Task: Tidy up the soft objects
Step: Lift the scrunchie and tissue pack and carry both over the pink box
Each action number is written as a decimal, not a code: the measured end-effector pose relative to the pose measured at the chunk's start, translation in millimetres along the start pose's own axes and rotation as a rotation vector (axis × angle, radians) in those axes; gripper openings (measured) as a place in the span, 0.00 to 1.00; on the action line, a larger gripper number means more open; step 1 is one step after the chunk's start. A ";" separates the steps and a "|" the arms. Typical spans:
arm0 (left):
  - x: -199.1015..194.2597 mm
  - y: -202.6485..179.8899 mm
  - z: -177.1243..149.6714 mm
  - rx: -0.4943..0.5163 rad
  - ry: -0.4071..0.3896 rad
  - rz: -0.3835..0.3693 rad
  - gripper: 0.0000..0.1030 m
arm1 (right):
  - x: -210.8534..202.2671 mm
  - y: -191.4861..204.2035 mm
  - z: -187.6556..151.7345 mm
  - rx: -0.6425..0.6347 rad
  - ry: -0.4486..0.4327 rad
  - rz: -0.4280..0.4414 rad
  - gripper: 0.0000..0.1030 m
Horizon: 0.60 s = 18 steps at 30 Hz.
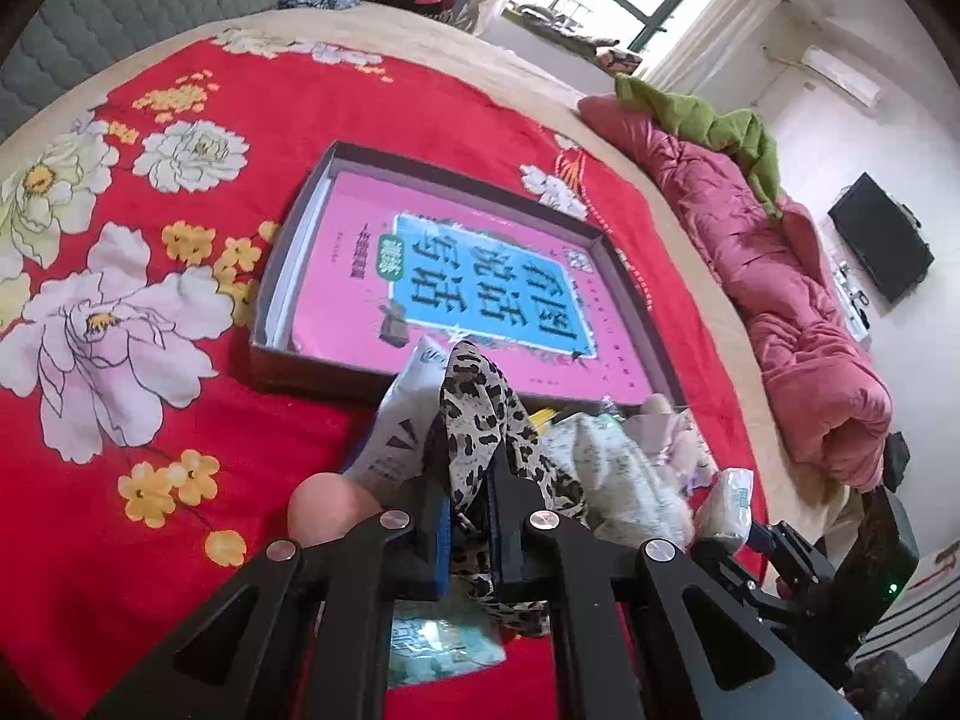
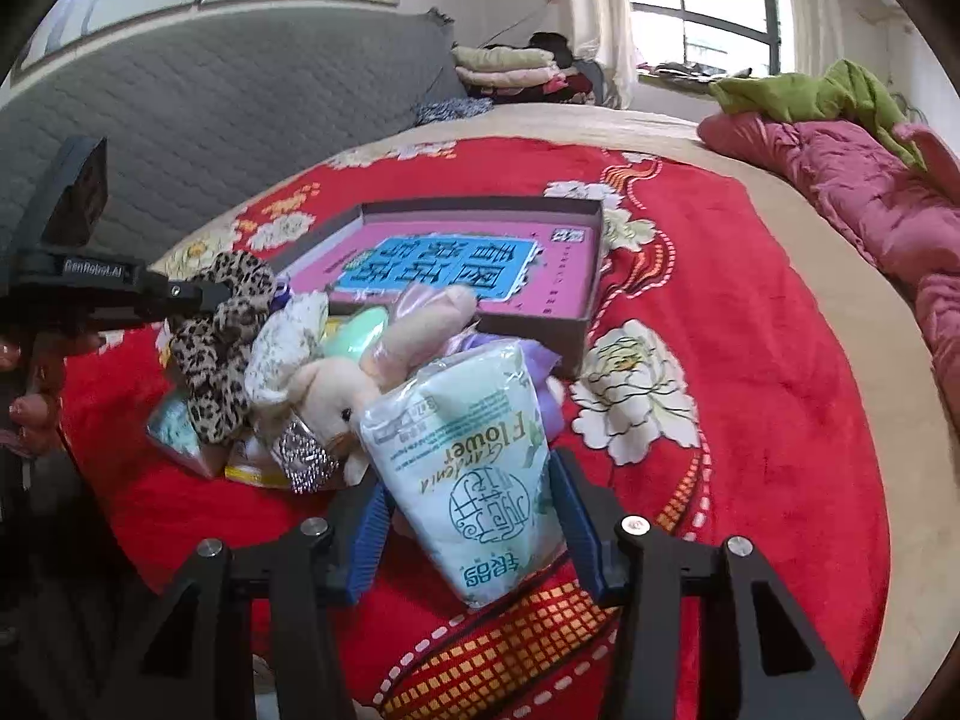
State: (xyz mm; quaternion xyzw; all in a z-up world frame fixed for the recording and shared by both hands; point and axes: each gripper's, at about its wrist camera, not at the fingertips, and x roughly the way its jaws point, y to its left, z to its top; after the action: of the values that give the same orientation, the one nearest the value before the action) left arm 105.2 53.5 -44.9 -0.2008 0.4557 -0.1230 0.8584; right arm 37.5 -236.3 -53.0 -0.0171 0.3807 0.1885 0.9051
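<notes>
1. Red floral bedding (image 1: 180, 396) is spread over a wide bed, with a grey quilted headboard (image 2: 240, 114) at the far side and a window (image 2: 702, 6) beyond it.
2. A pink quilt (image 1: 780, 300) is bunched along the right edge of the bed, and a green cloth (image 1: 714, 126) is draped on its far end.
3. A shallow dark box (image 1: 282, 252) is laid near the middle of the bedding, and a pink book (image 1: 480, 276) with a blue panel is seen flat inside it.
4. A heap of soft things is gathered just on the near side of the box: a cream plush rabbit (image 2: 336, 384), a pale patterned cloth (image 2: 288, 336) and a glittery silver piece (image 2: 306, 456).
5. The left gripper (image 1: 468, 516) is closed tightly on a leopard-print scrunchie (image 1: 486, 414), which is pinched between the pads at the left of the heap.
6. A grey and white packet (image 1: 402, 426) is seen just left of the scrunchie, touching it.
7. The right gripper (image 2: 474, 516) is set around a pale green tissue pack (image 2: 474, 468) at the near right of the heap; both blue pads are seen against the pack's sides, so it is gripped.
8. The pack is held tilted, its top leaning against the rabbit.
</notes>
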 end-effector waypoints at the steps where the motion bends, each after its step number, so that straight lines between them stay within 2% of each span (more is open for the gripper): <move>1: -3.0 -2.1 0.7 0.001 -0.009 -0.009 0.08 | -3.2 -2.8 0.7 0.016 -0.012 0.002 0.50; 11: -30.4 -19.7 15.3 0.027 -0.094 -0.039 0.08 | -21.8 -11.5 9.8 0.065 -0.086 -0.017 0.50; 18: -52.6 -33.2 28.7 0.048 -0.152 -0.037 0.07 | -32.3 -3.9 29.4 0.095 -0.125 0.006 0.50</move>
State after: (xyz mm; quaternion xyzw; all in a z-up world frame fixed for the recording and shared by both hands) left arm 98.9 51.4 23.3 -0.1972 0.3822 -0.1341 0.8927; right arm 38.4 -245.4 -10.1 0.0390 0.3322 0.1738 0.9262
